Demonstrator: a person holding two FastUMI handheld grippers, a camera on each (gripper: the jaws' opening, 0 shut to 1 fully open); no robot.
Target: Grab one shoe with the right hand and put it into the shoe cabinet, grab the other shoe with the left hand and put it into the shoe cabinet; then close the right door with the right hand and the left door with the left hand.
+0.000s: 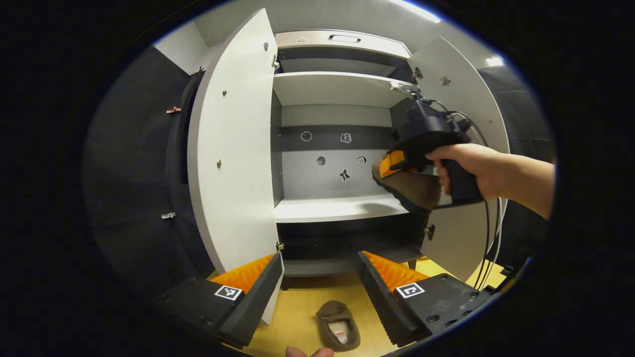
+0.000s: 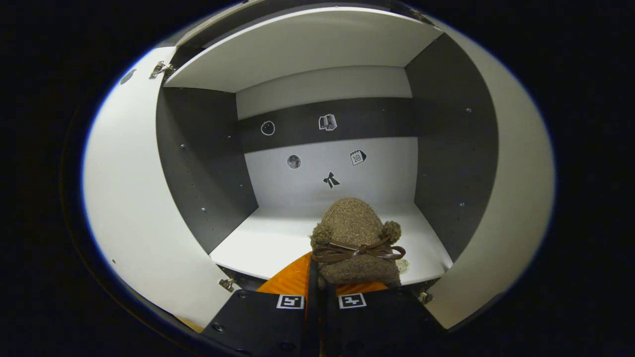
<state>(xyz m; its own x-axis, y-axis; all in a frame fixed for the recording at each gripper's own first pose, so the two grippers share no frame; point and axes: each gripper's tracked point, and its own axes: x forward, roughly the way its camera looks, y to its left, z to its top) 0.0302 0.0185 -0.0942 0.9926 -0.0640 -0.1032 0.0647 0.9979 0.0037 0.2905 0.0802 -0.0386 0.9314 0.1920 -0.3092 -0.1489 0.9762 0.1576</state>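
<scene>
A brown fuzzy slipper [image 2: 353,225] with a thin bow hangs at the front edge of the cabinet's white middle shelf [image 2: 268,238], toe pointing inward, with my right gripper [image 2: 317,278] shut on its heel end. The left gripper view has that slipper [image 1: 414,191] held by the right gripper [image 1: 394,166] in a hand [image 1: 471,163], just right of the shelf [image 1: 337,208]. The second brown slipper [image 1: 339,325] lies on the wooden floor below my left gripper [image 1: 320,280], which is open and holds nothing.
Both cabinet doors stand open: the left door [image 1: 233,163] swung out toward me, the right door [image 1: 461,94] behind the hand. Another white shelf [image 1: 332,88] sits higher up. Cables [image 1: 488,238] hang from the right gripper. A fingertip [image 1: 307,352] shows at the bottom edge.
</scene>
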